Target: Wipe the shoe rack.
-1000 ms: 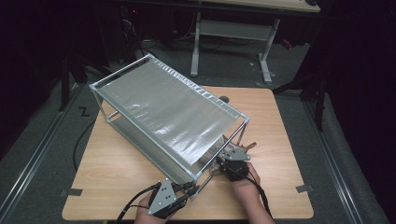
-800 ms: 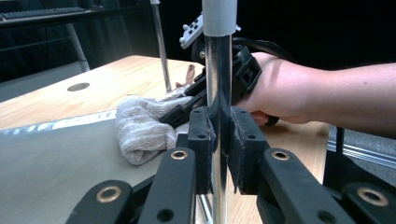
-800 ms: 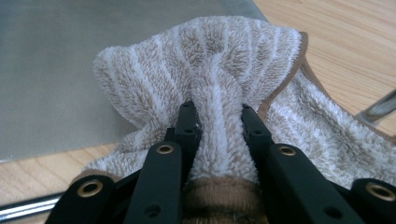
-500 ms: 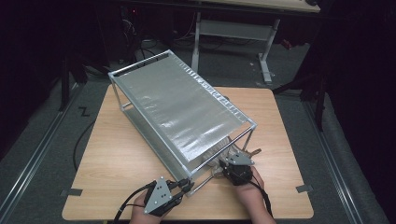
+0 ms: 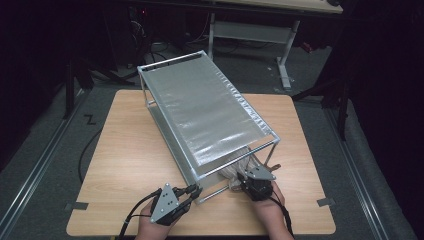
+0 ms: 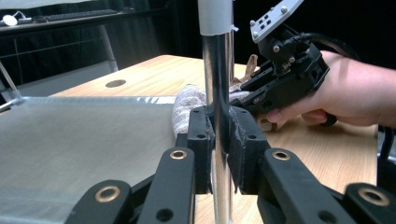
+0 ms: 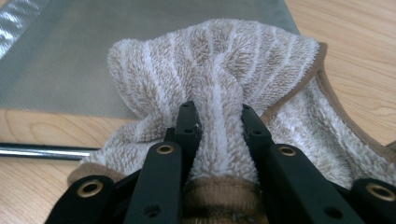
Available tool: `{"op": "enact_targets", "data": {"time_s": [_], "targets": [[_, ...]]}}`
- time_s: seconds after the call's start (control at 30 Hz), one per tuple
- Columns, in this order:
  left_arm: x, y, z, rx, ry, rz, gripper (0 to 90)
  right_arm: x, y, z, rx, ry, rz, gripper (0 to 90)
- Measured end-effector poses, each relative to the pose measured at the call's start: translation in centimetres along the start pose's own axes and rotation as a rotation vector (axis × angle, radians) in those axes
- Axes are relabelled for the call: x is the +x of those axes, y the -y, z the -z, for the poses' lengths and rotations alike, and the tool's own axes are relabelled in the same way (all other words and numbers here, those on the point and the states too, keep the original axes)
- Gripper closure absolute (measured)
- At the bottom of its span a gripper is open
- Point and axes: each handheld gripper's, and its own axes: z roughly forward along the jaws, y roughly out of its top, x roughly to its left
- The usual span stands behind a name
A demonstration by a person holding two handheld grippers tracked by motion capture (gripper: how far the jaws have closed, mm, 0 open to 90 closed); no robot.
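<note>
Now two grippers [image 5: 192,192] [image 5: 245,176], one towel [image 7: 219,70]

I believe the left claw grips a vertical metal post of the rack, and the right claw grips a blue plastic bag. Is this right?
Not fully. The left claw does clamp the vertical metal post, but the right claw grips a beige-and-white striped terry towel, not a blue plastic bag. The right gripper view shows it.

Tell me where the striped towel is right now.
In the high view the striped towel lies at the table's near right, tucked under the near end of the metal shelf rack, pinched in the right tongs.
</note>
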Motion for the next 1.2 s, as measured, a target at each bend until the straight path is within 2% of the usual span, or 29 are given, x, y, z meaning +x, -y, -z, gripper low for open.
{"op": "enact_targets", "data": {"time_s": [0.07,0.17,0.27,0.33,0.43,0.57,0.67,0.77,0.87,1.03,1.17,1.2], "targets": [[0.0,0.0,0.0,-0.003,0.000,0.005,79.9,0.1,-0.1,0.6,-0.049,0.002,0.000,73.7],[0.0,0.1,0.1,-0.003,0.001,0.003,79.9,0.7,-0.7,2.7,-0.136,-0.001,0.015,73.6],[0.1,0.1,0.1,-0.007,0.005,0.005,79.9,1.8,-1.3,4.7,-0.211,-0.033,0.030,73.6],[0.1,0.1,0.0,-0.008,0.008,0.007,79.9,3.0,-1.5,5.5,-0.241,-0.078,0.044,73.6],[0.1,0.1,0.0,-0.009,0.008,0.006,79.9,4.8,-1.2,5.1,-0.208,-0.149,0.068,73.5],[0.1,0.1,0.0,-0.011,0.009,0.006,79.8,7.5,0.1,3.8,-0.115,-0.226,0.124,73.3],[0.1,0.1,0.0,-0.010,0.011,0.006,79.9,8.7,0.6,3.0,-0.069,-0.232,0.161,72.9],[0.1,0.1,0.0,-0.007,0.012,0.007,80.0,8.6,0.7,2.5,-0.053,-0.214,0.153,72.8],[0.1,0.1,0.1,-0.007,0.009,0.005,80.0,7.7,0.8,2.2,-0.043,-0.194,0.123,72.6],[0.1,0.2,0.2,-0.009,0.006,-0.008,79.7,6.1,1.0,2.1,-0.038,-0.125,0.110,72.2],[0.2,0.2,0.4,-0.009,0.004,-0.011,79.7,3.7,1.2,2.0,-0.025,-0.057,0.065,71.9],[0.2,0.2,0.4,-0.009,0.004,-0.011,79.7,3.0,1.3,2.0,-0.020,-0.040,0.040,71.8]]}}
